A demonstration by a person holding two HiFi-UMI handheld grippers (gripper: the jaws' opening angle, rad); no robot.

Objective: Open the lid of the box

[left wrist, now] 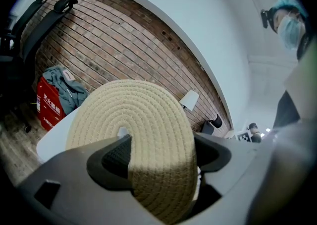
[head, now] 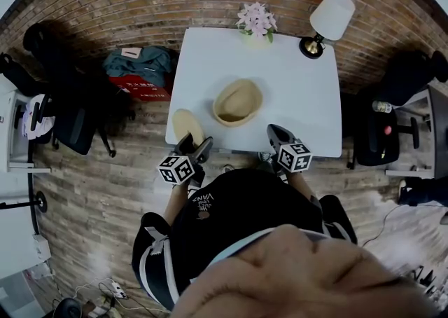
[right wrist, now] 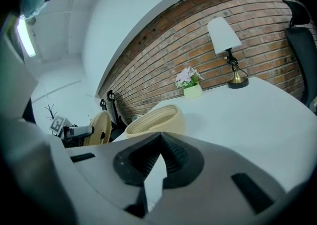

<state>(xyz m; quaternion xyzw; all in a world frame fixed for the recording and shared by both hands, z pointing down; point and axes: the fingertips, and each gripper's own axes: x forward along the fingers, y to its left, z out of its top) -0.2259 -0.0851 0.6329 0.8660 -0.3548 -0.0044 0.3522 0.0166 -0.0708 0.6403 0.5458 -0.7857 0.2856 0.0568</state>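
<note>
- The lid [left wrist: 143, 130] looks light and a little floppy. It is pale rope coiled and stitched into a flat round disc, rough enough not to slip, and there is nothing on it to break. I'd judge the rim the natural place to take it, with a firm pinch so it doesn't sag.
- The left gripper [left wrist: 159, 145] has it that way. Its jaws pinch across the disc's edge and hold it up on edge, filling the lower middle of the left gripper view.
- In the head view the lid sits at the lower left corner of the white table [head: 294, 78]. It is apart from the box [head: 238, 101], which stands open at mid-frame.
- The box is a straw-coloured woven bowl with soft walls, and it looks empty. It probably slides if nudged.
- The right gripper [right wrist: 159, 137] is pressed together on nothing, at the table's lower edge to the right of the box.
</note>
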